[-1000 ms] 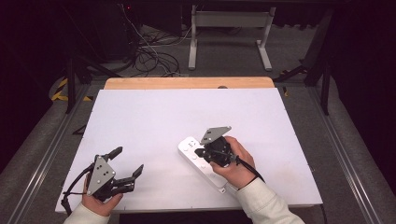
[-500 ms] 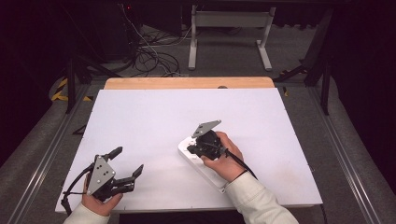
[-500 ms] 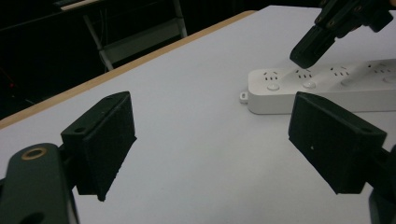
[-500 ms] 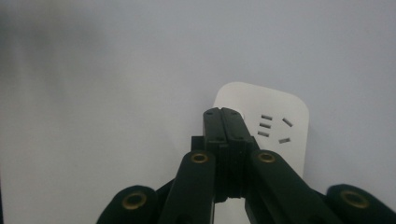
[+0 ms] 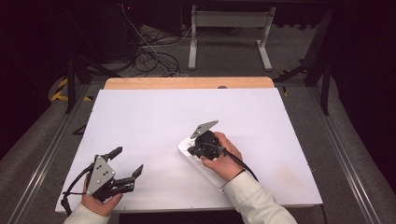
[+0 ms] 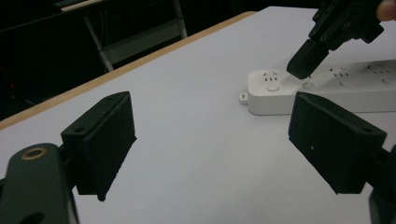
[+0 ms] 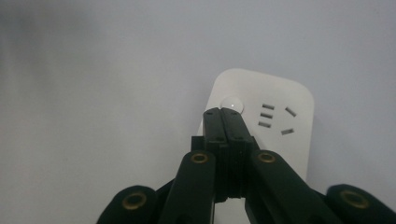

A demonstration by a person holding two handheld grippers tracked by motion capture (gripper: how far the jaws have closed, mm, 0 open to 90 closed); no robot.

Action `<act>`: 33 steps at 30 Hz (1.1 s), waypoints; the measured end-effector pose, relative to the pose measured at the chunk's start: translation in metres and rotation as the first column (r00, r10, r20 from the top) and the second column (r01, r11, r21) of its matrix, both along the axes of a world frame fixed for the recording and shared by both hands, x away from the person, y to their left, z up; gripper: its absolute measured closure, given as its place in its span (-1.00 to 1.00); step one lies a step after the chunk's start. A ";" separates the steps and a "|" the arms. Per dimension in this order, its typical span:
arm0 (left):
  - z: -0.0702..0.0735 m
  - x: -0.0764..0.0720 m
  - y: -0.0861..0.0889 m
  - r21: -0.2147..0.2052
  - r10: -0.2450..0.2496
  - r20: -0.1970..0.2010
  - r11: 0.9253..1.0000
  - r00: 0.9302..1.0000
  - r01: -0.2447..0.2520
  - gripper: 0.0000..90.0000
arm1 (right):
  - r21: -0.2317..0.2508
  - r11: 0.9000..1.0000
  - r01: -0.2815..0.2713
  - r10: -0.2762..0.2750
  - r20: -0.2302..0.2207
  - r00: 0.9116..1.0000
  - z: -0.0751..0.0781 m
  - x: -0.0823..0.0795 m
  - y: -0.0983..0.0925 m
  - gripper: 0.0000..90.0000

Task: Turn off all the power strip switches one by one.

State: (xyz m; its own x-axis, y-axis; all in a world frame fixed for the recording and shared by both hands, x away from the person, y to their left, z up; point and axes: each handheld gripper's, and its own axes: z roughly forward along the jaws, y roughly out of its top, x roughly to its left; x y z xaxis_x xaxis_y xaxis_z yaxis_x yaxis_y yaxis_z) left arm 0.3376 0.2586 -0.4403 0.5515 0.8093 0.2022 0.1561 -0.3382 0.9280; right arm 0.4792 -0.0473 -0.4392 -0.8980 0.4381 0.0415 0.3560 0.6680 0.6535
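Observation:
A white power strip (image 5: 215, 179) lies slantwise on the white table, right of the middle near the front. My right gripper (image 5: 192, 150) is shut with nothing between its jaws and tilts down over the strip's far-left end. In the right gripper view its closed tips (image 7: 225, 113) sit at the edge of a round button (image 7: 233, 103) beside a socket. The left gripper view has the strip (image 6: 355, 91) with that tip low over a button (image 6: 307, 85); contact cannot be judged. My left gripper (image 5: 127, 161) stands open and holds nothing at the front left corner, jaws wide apart (image 6: 219, 140).
The white tabletop (image 5: 154, 116) has a wooden strip (image 5: 187, 82) along its far edge. Beyond it stand a white frame (image 5: 229, 28) and loose cables (image 5: 149, 56) on the floor. Metal rails run along both sides of the table.
The right gripper has moved left and down along the power strip toward its far-left end. The left gripper has stayed where it was.

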 end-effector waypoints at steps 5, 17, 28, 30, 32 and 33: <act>0.000 0.000 0.000 0.003 -0.001 0.002 1.000 1.000 0.001 -0.66 | -0.028 1.000 0.000 -0.001 -0.034 0.999 -0.001 0.001 -0.001 1.00; 0.000 0.000 0.000 0.000 -0.001 0.000 1.000 1.000 0.001 -0.66 | -0.075 0.997 0.005 -0.010 -0.061 0.998 -0.002 0.001 0.000 1.00; 0.000 0.000 0.000 -0.001 0.000 0.001 1.000 1.000 0.000 -0.66 | -0.089 0.996 0.016 -0.021 -0.051 0.999 -0.004 -0.001 0.001 1.00; 0.000 -0.001 0.000 0.001 -0.001 0.002 1.000 1.000 0.001 -0.66 | -0.093 0.996 0.014 -0.018 -0.043 0.999 -0.004 -0.001 0.001 1.00; 0.000 -0.001 0.000 0.000 -0.001 0.001 1.000 1.000 0.001 -0.66 | -0.094 0.995 0.012 -0.016 -0.038 0.999 -0.004 -0.002 0.002 1.00; 0.000 0.000 0.000 -0.001 -0.001 0.001 1.000 1.000 0.001 -0.66 | -0.098 0.995 0.018 -0.022 -0.032 0.999 -0.004 -0.003 0.003 1.00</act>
